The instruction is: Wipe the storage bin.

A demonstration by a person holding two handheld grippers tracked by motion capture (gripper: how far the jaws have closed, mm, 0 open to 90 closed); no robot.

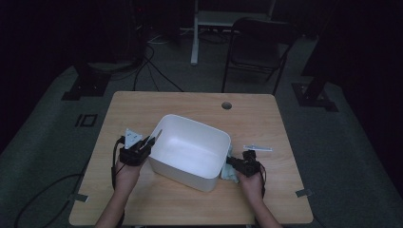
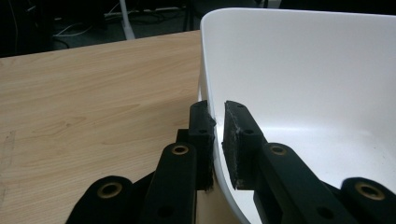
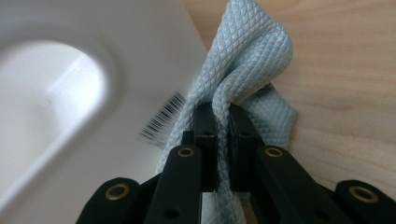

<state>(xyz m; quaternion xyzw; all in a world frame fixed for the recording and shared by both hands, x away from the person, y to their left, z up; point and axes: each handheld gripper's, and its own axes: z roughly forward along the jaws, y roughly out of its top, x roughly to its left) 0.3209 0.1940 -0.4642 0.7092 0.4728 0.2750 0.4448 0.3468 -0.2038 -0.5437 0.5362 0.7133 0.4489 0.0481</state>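
A white plastic tub stands tilted in the middle of the wooden table. My left gripper is at its left rim. In the left gripper view, the left gripper is shut on the tub's wall, one jaw outside and one inside. My right gripper is beside the tub's right wall, shut on a light blue cloth. The right gripper view has the quilted cloth bunched up above the right gripper, touching the tub's outer wall by a barcode label.
A small pale flat item lies on the table just behind the right hand. A round cable hole sits near the table's far edge. A dark folding chair stands on the floor beyond the table.
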